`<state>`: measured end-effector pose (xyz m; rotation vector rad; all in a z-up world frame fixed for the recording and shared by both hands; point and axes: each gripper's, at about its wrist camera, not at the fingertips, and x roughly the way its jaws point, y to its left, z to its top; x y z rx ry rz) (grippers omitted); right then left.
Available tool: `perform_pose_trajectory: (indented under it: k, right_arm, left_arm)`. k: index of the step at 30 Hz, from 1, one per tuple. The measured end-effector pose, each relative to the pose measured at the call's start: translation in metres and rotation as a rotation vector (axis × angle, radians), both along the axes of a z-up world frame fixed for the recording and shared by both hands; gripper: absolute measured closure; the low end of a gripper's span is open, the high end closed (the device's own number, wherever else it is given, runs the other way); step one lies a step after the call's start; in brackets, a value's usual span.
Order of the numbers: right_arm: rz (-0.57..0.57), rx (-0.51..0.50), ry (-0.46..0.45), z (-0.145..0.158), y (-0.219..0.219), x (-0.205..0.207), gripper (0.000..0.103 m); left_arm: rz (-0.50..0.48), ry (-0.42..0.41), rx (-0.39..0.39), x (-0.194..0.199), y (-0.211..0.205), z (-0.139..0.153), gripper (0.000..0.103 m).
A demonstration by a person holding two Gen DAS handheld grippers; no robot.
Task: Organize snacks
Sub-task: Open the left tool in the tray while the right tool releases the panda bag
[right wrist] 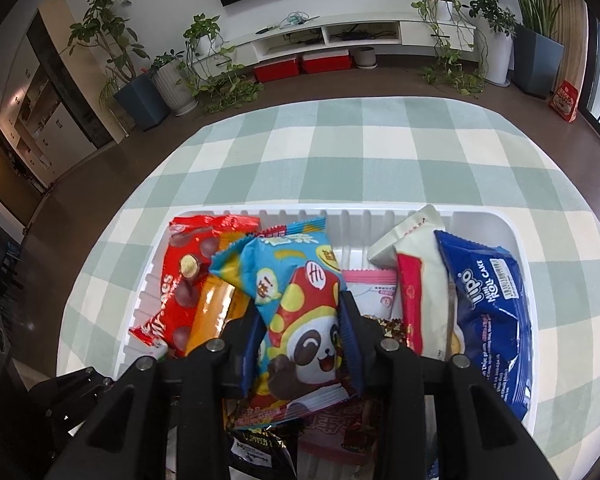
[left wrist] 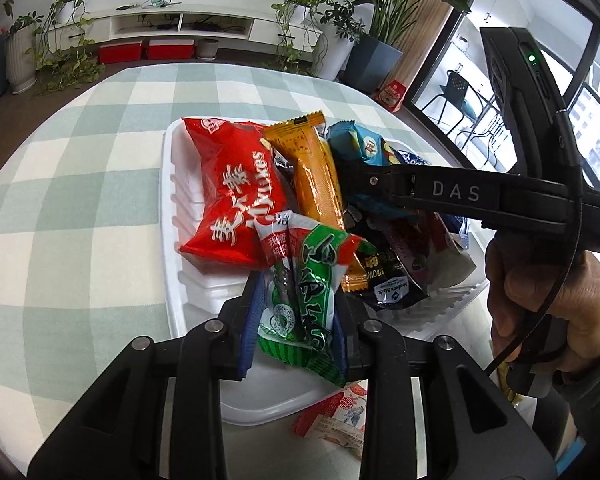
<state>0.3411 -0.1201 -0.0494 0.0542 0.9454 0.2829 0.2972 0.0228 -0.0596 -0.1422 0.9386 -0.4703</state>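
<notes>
I count one white tray [right wrist: 496,216] on one checked tablecloth [right wrist: 380,152]. In the tray, the packets I can tell apart: one red chocolate-ball bag [right wrist: 180,280], one orange bar [left wrist: 312,168], one light-blue panda packet [right wrist: 300,320], one green-and-white packet [left wrist: 304,300], one blue roll-cake packet [right wrist: 488,312], one cream-and-red packet [right wrist: 424,300], one pink-and-white packet [right wrist: 370,288], one black packet [left wrist: 384,280] — eight kinds, one each, with more half-buried beneath that I cannot count. Outside the tray, one small red-and-white packet [left wrist: 340,420]. Across the room — two red boxes [right wrist: 300,65] under one white shelf unit [right wrist: 340,36]. Potted plants: at least six; the tangled vines blur the exact number.
</notes>
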Motion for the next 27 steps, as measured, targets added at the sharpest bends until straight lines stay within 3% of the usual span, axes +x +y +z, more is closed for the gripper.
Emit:
perform_pose_trajectory:
  k: [5,8,20,27]
  right_arm:
    - [-0.006,0.017,-0.008,0.002,0.000,-0.004,0.057]
    - [-0.002,0.009,-0.017,0.006,0.002,-0.008,0.052]
    - [-0.002,0.007,-0.036,0.014,0.001,-0.016,0.043]
    - [-0.002,0.038,-0.087,0.033,0.000,-0.030,0.031]
  left_arm:
    - [0.012,-0.007,0.001,-0.004,0.000,0.004,0.071]
    - [0.018,-0.018,-0.005,-0.006,0.002,0.008,0.057]
    - [0.017,-0.052,-0.021,-0.010,0.003,0.018,0.056]
    - [0.052,-0.096,-0.033,-0.030,0.009,0.036,0.036]
